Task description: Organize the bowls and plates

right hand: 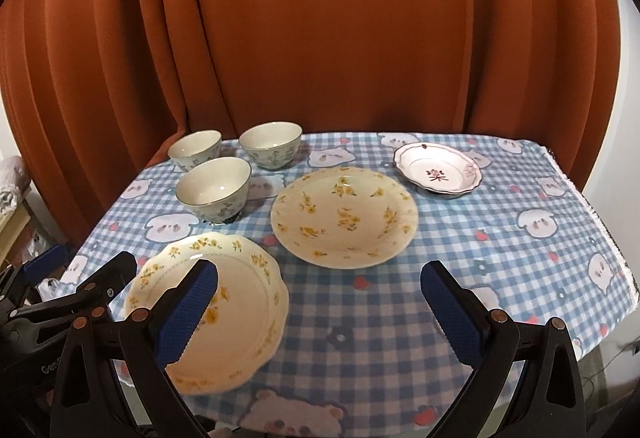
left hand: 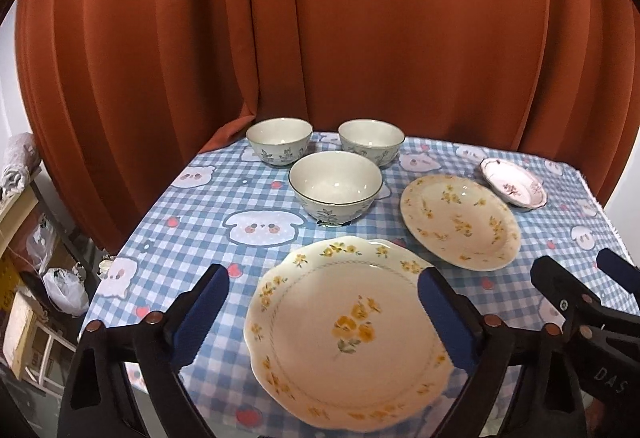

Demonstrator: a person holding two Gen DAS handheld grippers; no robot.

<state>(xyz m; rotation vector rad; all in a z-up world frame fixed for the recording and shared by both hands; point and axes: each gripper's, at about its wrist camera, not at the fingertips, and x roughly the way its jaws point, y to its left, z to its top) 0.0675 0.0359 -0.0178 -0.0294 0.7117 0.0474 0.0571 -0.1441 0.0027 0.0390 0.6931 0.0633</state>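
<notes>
A scalloped plate with yellow flowers point(left hand: 348, 334) lies at the table's front edge, between the open jaws of my left gripper point(left hand: 322, 292); it also shows in the right wrist view point(right hand: 240, 302). A round yellow-flowered plate point(left hand: 460, 222) point(right hand: 344, 216) lies behind it. A small pink-rimmed dish point(left hand: 514, 186) point(right hand: 438, 172) sits far right. Three pale bowls with blue leaves stand at the back left: the near one point(left hand: 335, 190) point(right hand: 214, 188) and two behind point(left hand: 279, 140) point(left hand: 371, 142). My right gripper point(right hand: 320, 288) is open and empty above the cloth, right of the scalloped plate.
A blue checked tablecloth with bears point(right hand: 500, 238) covers the table. An orange curtain point(left hand: 320, 30) hangs just behind it. Shelves with bags point(left hand: 60, 278) stand off the left edge. The table drops off at front, left and right.
</notes>
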